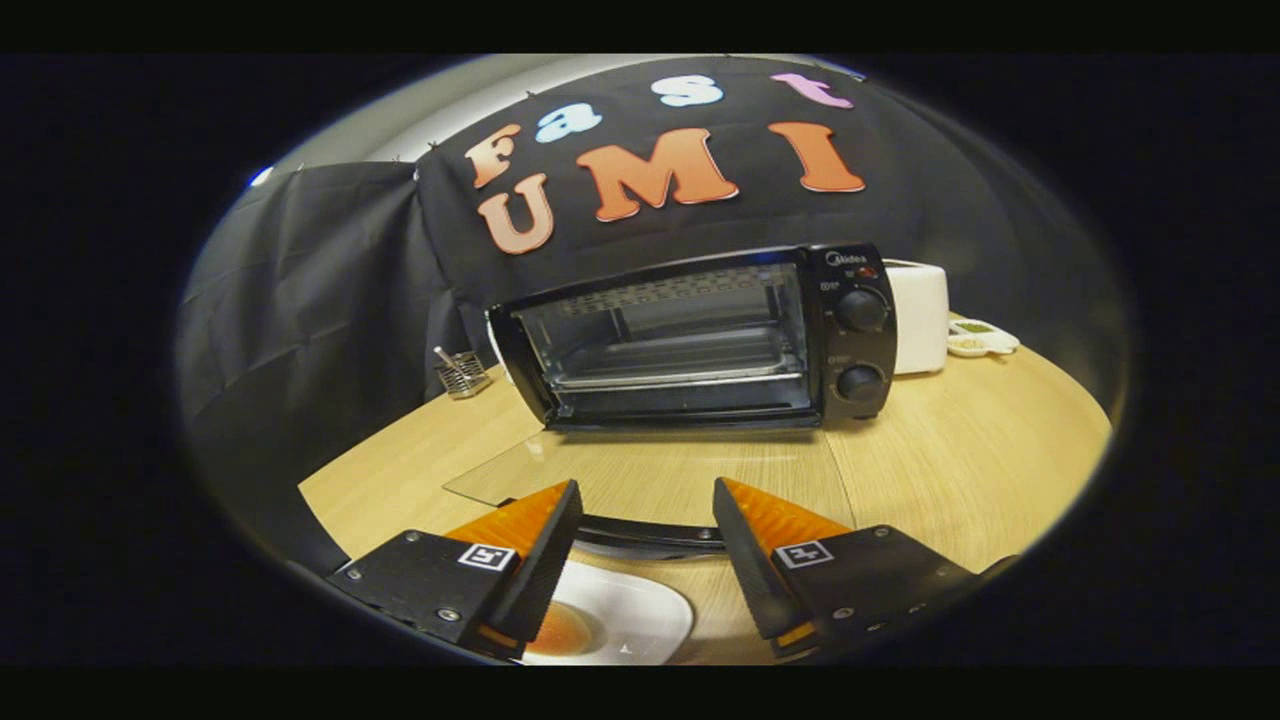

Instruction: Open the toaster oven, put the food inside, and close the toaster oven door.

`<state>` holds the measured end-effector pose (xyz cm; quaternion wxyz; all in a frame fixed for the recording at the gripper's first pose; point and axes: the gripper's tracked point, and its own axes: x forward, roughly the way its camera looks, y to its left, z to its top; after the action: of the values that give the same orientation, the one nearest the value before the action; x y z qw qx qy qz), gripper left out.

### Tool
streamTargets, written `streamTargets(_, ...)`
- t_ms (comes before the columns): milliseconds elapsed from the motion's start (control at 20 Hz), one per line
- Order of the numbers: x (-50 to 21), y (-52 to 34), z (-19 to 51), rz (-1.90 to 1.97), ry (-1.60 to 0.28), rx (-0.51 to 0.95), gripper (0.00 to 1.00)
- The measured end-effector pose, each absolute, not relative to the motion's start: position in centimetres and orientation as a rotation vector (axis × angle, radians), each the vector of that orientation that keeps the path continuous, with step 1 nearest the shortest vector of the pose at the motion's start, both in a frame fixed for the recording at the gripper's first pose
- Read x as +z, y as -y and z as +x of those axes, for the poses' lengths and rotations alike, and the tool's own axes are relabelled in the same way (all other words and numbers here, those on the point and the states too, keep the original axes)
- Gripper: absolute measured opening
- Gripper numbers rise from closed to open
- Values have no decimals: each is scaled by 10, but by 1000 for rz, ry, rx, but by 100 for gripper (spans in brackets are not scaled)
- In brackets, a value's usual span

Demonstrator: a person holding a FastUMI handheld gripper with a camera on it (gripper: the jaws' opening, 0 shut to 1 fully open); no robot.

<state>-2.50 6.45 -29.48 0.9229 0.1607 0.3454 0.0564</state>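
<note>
A black toaster oven stands on the wooden table beyond my fingers, with its cavity and a wire rack showing. Its glass door lies folded down flat toward me, and the dark door handle runs across just behind my fingertips. My gripper is open above the door's front edge, with nothing between its fingers. Below the fingers, on the near side of the handle, sits a white plate holding an orange-brown piece of food, partly hidden by the left finger.
Two knobs are on the oven's right panel. A white appliance and a small white dish stand to the oven's right. A wire utensil holder is at its left. Black cloth walls the back and left.
</note>
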Motion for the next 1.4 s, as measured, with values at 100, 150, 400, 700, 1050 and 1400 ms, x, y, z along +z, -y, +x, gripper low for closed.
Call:
streamTargets(100, -301, -65, -26, 354, -729, 115, 79)
streamTargets(150, -299, -62, -26, 361, -722, 107, 79)
streamTargets(400, -292, -55, -30, 362, -717, 95, 77)
streamTargets(700, -254, -72, -57, 349, -642, 214, 81)
streamTargets(1050, -250, -126, -118, 183, -687, 479, 81)
streamTargets(1400, -264, -142, -137, 197, -764, 511, 84)
